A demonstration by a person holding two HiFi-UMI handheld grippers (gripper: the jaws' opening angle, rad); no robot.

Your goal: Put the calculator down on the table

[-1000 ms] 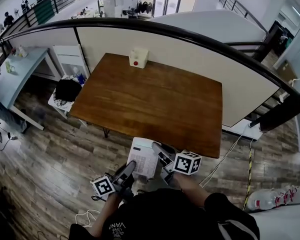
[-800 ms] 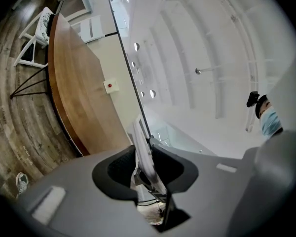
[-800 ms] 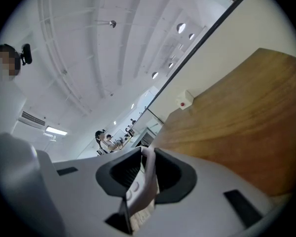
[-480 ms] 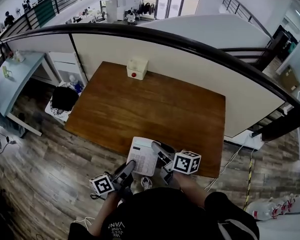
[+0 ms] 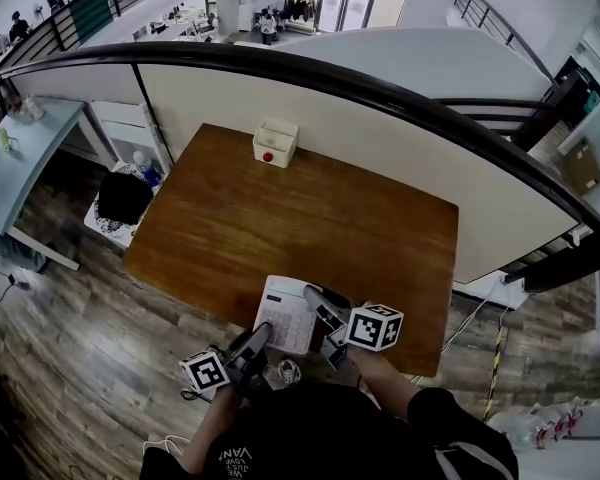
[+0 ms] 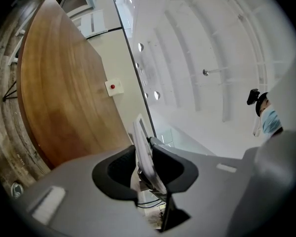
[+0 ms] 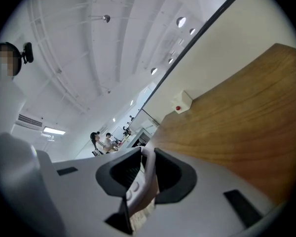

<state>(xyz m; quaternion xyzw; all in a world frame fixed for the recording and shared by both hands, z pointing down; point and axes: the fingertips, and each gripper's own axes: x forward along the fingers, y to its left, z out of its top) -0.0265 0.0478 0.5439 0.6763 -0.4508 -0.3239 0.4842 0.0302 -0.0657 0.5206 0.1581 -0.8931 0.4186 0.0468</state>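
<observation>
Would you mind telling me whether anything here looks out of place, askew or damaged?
Nothing stands out. The calculator is gripped by the left gripper and the right gripper over the near edge of the table, not set down yet. The white box with a red button sits upright at the far edge.

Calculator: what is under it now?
The calculator has its far half over the near edge of the table and its near half over the wooden floor. Whether it touches the table is hidden beneath it.

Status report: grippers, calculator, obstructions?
Left hand-held gripper and right hand-held gripper shut on flat white calculator. Over brown wooden table's near edge. No obstruction.
</observation>
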